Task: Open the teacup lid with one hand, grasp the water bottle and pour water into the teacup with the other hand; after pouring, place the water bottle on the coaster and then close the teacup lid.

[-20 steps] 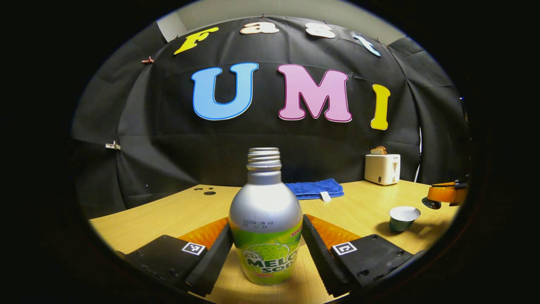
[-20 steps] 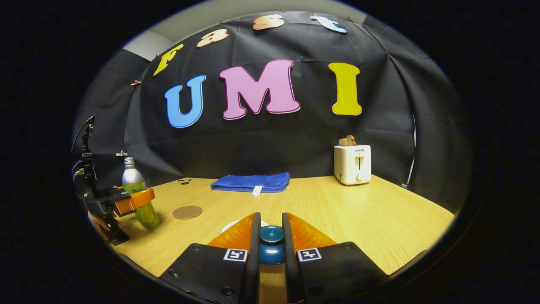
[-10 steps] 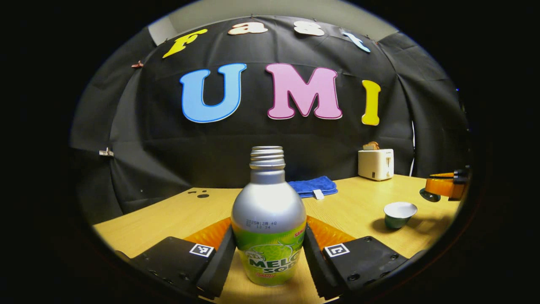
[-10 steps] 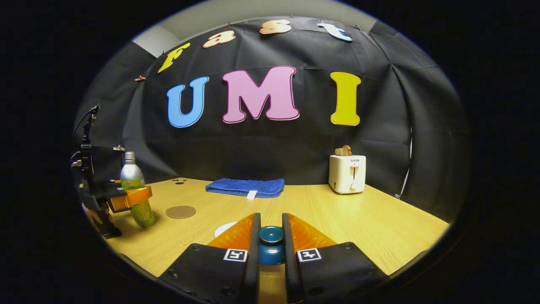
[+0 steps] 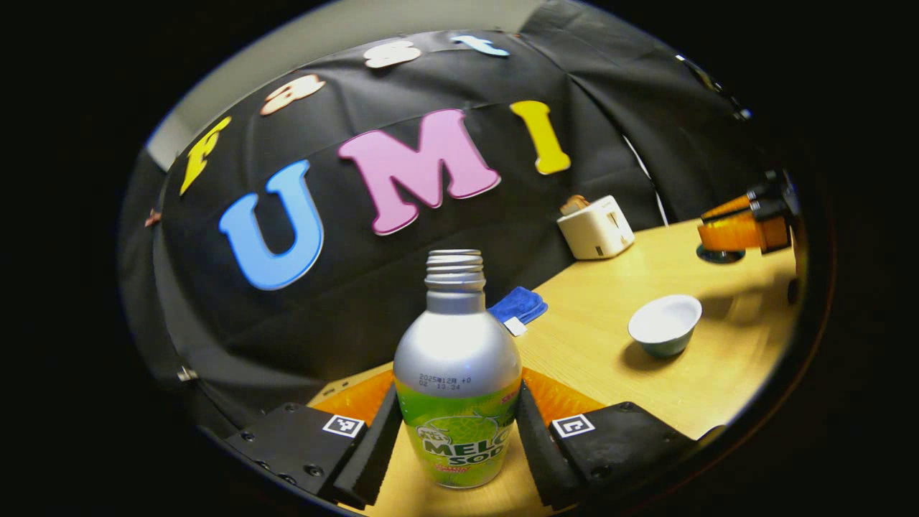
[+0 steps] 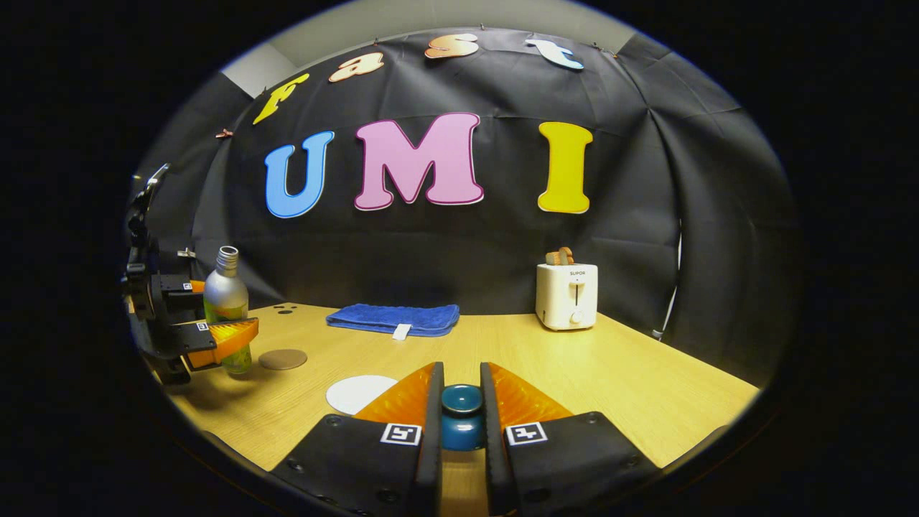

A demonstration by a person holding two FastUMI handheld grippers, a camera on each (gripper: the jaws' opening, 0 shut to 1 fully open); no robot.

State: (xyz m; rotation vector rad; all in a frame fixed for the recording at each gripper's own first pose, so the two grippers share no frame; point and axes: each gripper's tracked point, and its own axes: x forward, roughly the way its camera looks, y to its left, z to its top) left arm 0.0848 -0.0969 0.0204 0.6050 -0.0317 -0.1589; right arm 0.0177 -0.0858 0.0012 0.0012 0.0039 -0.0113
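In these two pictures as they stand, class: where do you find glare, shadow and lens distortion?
Left gripper view: a bright highlight glares on the water bottle shoulder, the teacup casts a dark shadow to its left on the table, and the table edge curves under the fisheye lens. Right gripper view: the wall bulges outward; shadow pools beneath the left gripper.

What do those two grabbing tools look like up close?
Each tool is alike: the left tool and right tool have two black plastic blocks with screws and small square black-and-white markers, ribbed translucent orange fingers, and black foam-like pads on the inner faces.
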